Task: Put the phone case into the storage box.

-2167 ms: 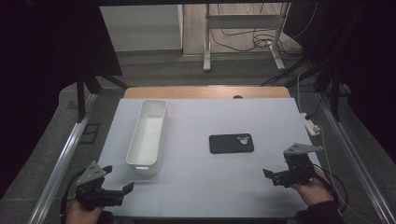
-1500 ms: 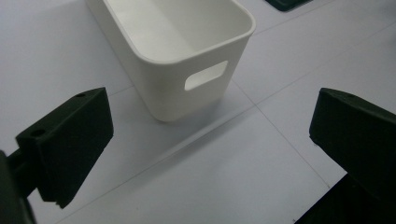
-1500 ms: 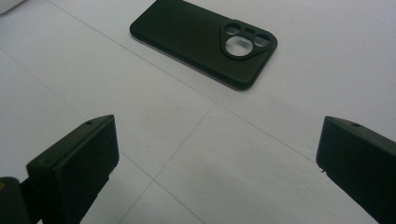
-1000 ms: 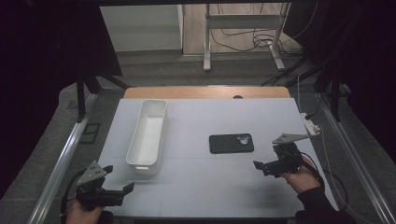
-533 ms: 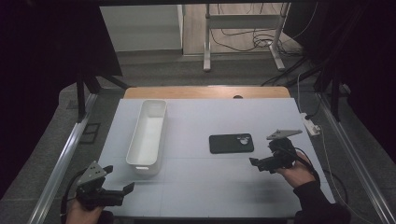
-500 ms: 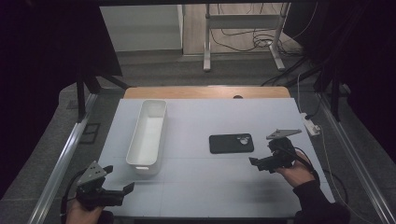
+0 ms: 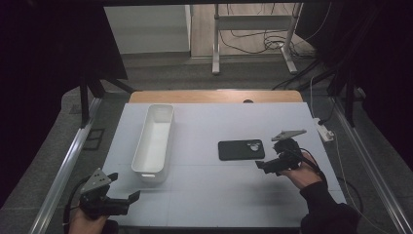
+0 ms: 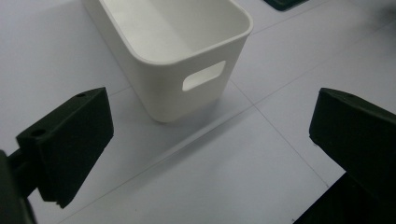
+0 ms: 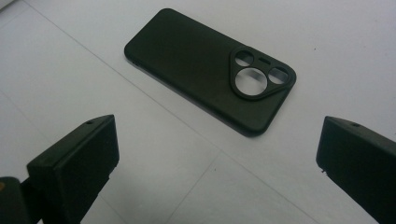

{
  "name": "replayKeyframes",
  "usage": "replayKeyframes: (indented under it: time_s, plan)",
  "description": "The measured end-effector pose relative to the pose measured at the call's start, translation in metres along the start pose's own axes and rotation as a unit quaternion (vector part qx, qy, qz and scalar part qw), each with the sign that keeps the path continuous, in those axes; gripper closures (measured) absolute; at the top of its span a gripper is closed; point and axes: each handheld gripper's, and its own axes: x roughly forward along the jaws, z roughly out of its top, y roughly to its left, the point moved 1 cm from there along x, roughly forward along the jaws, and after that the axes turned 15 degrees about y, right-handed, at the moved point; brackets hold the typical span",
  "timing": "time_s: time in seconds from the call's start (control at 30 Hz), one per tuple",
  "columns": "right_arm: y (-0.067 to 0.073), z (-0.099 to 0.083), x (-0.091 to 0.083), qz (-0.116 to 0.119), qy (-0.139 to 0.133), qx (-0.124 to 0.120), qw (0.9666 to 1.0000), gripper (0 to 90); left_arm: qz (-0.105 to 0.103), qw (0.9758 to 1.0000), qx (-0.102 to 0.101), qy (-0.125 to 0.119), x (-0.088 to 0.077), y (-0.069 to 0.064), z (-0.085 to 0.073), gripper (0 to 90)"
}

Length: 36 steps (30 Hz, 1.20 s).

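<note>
From the high view, the black phone case (image 7: 241, 149) lies flat on the white desk (image 7: 214, 195), right of its middle and nearer the right edge than the left, with its long axis running left to right across the desk and the camera cut-out at its right end. The right tongs (image 7: 271, 164) hover just beside the case's near right corner, jaws parted and pointing toward it, so the right hand (image 7: 301, 171) is by far the nearer one and I judge the coming move to be its short reach forward and left onto the case. The left tongs (image 7: 122, 200) sit at the near left corner of the desk, jaws apart and holding nothing, well apart from the case. A long white bin (image 7: 155, 137) stands left of the middle, its long axis running from the near edge toward the far edge. In the left gripper view, the bin (image 8: 177, 56) looks like smooth, matt plastic with rounded corners and a slot handle in its near end wall; it is empty. In the right gripper view, the case (image 9: 205, 67) lies ahead between the two wide-open jaws, set diagonally, a thin, soft-looking matt shell with rounded corners and round lens holes.
</note>
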Motion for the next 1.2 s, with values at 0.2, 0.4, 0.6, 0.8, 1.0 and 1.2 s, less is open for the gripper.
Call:
replayKeyframes:
  time_s: [0.2,0.4,0.6,0.8,1.0,1.2]
  plan:
    - [-0.001,0.008,0.005,-0.001,0.002,-0.002,1.0000,0.0,-0.001,1.0000,0.000,0.000,0.000,0.000,0.000,0.5]
    - [0.001,0.018,0.011,-0.006,0.009,-0.013,0.9999,0.0,-0.002,1.0000,-0.001,0.000,0.000,0.000,0.000,0.5]
    - [0.001,0.027,0.017,-0.002,0.016,-0.019,0.9997,0.0,-0.002,1.0000,-0.001,0.000,0.000,0.000,0.000,0.5]
    - [0.001,0.036,0.020,0.000,0.020,-0.020,0.9996,0.0,-0.003,1.0000,-0.001,0.000,0.000,0.001,0.000,0.5]
    - [0.001,0.046,0.024,0.002,0.019,-0.024,0.9995,0.0,-0.003,1.0000,-0.001,0.000,0.000,0.001,0.001,0.5]
    - [0.002,0.055,0.030,0.003,0.025,-0.027,0.9993,0.0,-0.003,1.0000,-0.001,0.000,0.001,0.001,0.001,0.5]
